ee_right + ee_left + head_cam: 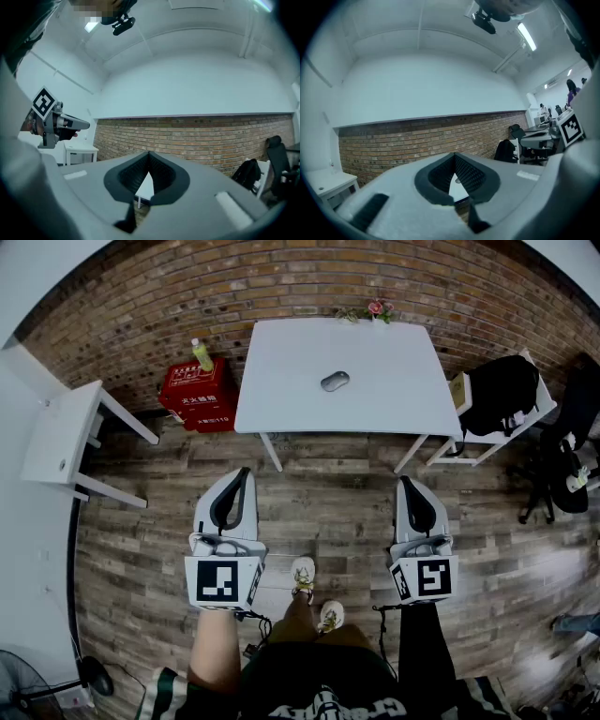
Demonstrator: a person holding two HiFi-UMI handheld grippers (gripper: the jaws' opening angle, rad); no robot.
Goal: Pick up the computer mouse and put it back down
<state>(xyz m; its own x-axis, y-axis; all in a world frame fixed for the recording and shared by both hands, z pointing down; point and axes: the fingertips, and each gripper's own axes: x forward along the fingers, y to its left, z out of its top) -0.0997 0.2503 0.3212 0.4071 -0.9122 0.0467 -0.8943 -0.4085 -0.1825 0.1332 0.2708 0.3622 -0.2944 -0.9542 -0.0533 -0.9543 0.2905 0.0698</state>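
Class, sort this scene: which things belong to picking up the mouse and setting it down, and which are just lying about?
Job in hand: computer mouse, white table, left claw, right claw.
Lying about: red box, green bottle, flowers, black backpack, side table.

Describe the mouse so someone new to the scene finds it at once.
A white table stands against the brick wall. The mouse lies near the middle of its top. It is a small grey oval, alone on the bare surface, with only flowers at the far edge.
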